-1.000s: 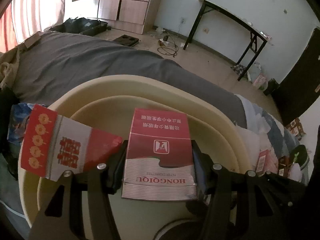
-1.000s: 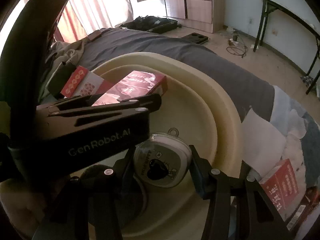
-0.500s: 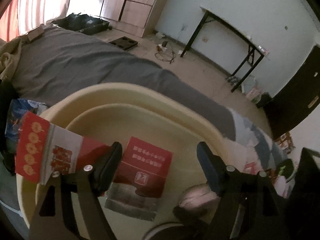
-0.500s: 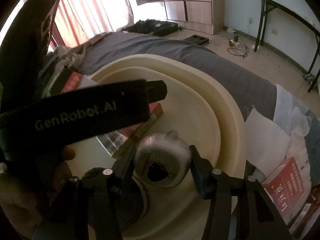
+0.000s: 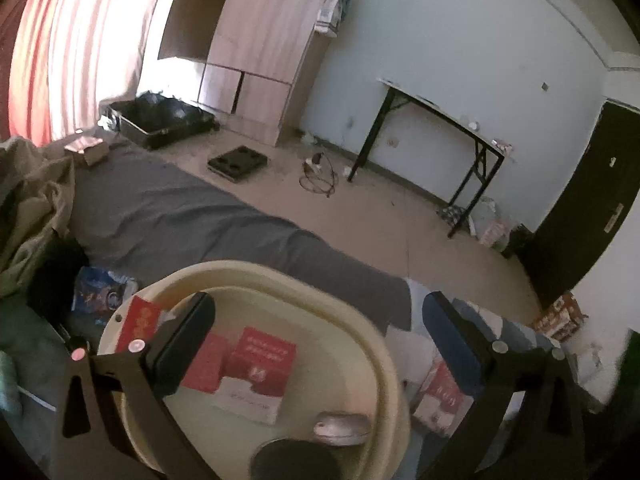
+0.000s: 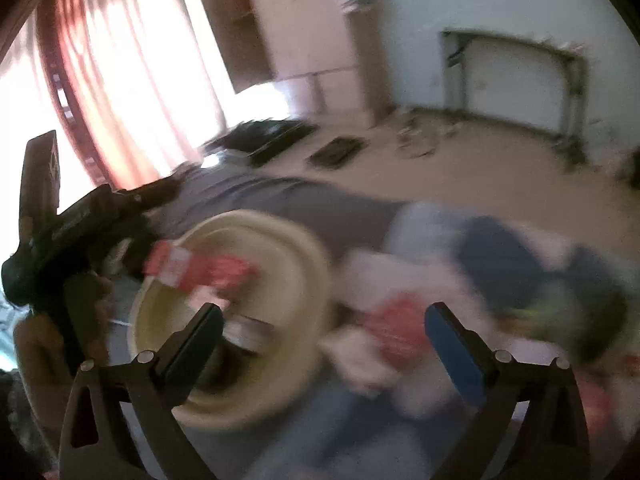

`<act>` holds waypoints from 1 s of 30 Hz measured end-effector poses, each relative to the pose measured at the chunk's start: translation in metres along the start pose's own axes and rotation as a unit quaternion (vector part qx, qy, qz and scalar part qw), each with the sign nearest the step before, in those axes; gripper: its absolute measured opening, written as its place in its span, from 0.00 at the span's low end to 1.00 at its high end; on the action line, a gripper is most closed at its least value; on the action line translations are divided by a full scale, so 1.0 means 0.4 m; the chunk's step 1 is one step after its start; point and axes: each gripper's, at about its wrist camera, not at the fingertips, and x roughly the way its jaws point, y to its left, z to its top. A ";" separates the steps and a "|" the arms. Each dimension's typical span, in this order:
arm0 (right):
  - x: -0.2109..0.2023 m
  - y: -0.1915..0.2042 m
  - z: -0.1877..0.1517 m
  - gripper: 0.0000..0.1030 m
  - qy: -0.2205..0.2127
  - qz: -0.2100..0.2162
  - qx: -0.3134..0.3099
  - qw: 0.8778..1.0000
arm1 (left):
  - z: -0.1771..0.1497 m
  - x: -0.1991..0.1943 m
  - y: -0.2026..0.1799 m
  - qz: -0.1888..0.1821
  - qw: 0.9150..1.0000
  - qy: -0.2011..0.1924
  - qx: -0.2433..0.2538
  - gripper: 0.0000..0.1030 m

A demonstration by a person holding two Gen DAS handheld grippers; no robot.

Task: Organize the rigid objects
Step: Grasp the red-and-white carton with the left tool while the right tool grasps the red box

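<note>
A cream basin [image 5: 386, 364] sits on the bed. Inside it lie a red cigarette box [image 5: 260, 364], a second red and white box [image 5: 138, 322] against the left rim, a round tin [image 5: 342, 428] and a dark round thing [image 5: 296, 460]. My left gripper [image 5: 320, 308] hovers above the basin, its jaws opening wide with nothing between them. The right wrist view is blurred. There my right gripper [image 6: 324, 314] hangs over the basin's [image 6: 316, 256] right rim, jaws opening, holding nothing. A red box [image 6: 400, 328] lies on the bed beyond it.
Another red box [image 5: 444, 396] lies right of the basin on patterned bedding. Crumpled clothes [image 5: 32, 200] and a blue packet [image 5: 100, 296] are at the left. Past the grey sheet [image 5: 180, 216] are an open suitcase [image 5: 160, 124] and a folding table [image 5: 440, 120].
The left gripper let go of the red cigarette box, which now lies in the basin, and rose. The right gripper released the round tin and swung up and to the right.
</note>
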 end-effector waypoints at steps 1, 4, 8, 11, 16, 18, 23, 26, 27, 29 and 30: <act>-0.054 -0.043 -0.016 1.00 -0.011 -0.036 0.003 0.999 | 0.001 0.005 -0.016 -0.001 1.000 0.000 0.003 1.00; -0.157 -0.148 -0.057 1.00 -0.035 -0.087 0.040 0.995 | -0.011 0.021 -0.083 -0.011 1.000 0.004 0.023 1.00; -0.215 -0.253 -0.100 1.00 -0.035 -0.092 0.085 0.992 | -0.030 0.041 -0.187 -0.030 0.998 0.003 0.051 1.00; -0.235 -0.304 -0.102 1.00 -0.040 -0.112 0.099 0.988 | -0.052 0.061 -0.253 -0.045 0.996 0.014 0.081 1.00; -0.232 -0.308 -0.099 1.00 -0.030 -0.130 0.098 0.986 | -0.083 0.091 -0.293 -0.049 0.989 0.046 0.134 1.00; -0.231 -0.291 -0.091 1.00 -0.031 -0.123 0.094 0.987 | -0.088 0.097 -0.299 -0.043 0.987 0.056 0.143 1.00; -0.220 -0.313 -0.078 1.00 -0.023 -0.127 0.093 0.987 | -0.120 0.108 -0.338 -0.056 0.980 0.087 0.170 1.00; -0.198 -0.339 -0.082 1.00 -0.010 -0.135 0.095 0.986 | -0.181 0.144 -0.386 -0.053 0.957 0.138 0.248 1.00; -0.188 -0.354 -0.085 1.00 0.005 -0.145 0.102 0.984 | -0.195 0.153 -0.392 -0.052 0.951 0.148 0.266 1.00; -0.166 -0.377 -0.093 1.00 0.036 -0.159 0.108 0.981 | -0.229 0.173 -0.404 -0.046 0.937 0.173 0.300 1.00; -0.158 -0.383 -0.096 1.00 0.050 -0.162 0.103 0.980 | -0.239 0.181 -0.405 -0.047 0.933 0.182 0.306 1.00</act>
